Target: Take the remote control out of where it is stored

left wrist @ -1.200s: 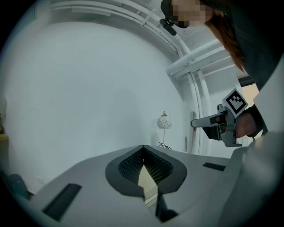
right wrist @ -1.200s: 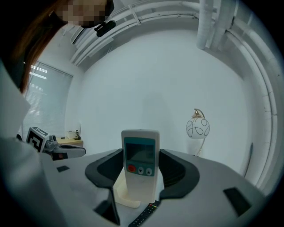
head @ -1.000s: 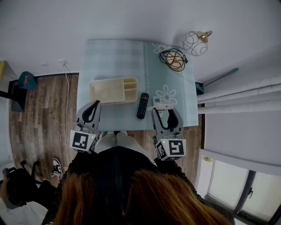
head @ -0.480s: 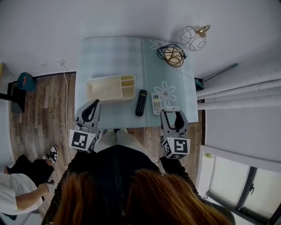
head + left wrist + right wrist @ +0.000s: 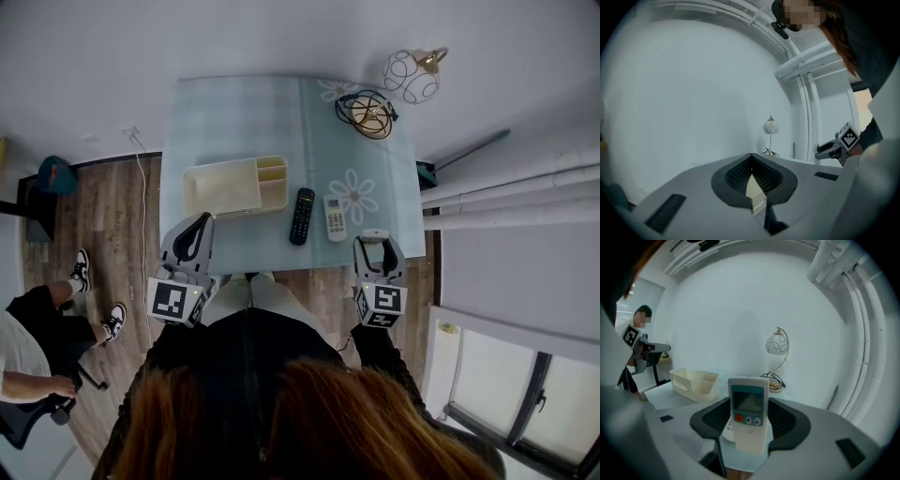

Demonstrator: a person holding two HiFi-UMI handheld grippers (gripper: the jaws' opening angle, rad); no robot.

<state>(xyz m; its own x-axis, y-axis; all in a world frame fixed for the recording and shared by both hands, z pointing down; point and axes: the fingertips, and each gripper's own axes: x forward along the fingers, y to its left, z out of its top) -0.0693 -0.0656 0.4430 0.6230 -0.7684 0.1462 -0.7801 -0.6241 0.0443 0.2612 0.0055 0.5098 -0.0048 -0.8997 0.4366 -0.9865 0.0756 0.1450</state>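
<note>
My right gripper (image 5: 374, 239) hangs at the table's near right edge, shut on a white remote (image 5: 748, 411) with a small screen, held upright between its pads. A second white remote (image 5: 335, 217) and a black remote (image 5: 301, 216) lie side by side on the pale blue tablecloth (image 5: 244, 112). To their left stands the cream storage box (image 5: 222, 187), and I see nothing in its compartments. My left gripper (image 5: 201, 223) is shut on nothing, at the near edge in front of the box.
A globe lamp (image 5: 411, 77) and a wire bowl (image 5: 366, 114) stand at the far right corner. White pipes (image 5: 506, 202) run along the right side. A seated person's legs (image 5: 47, 319) are on the wooden floor at the left.
My right gripper has moved right and back toward the table's near edge with the white remote in it. The left gripper has stayed put. The person on the floor has shifted.
</note>
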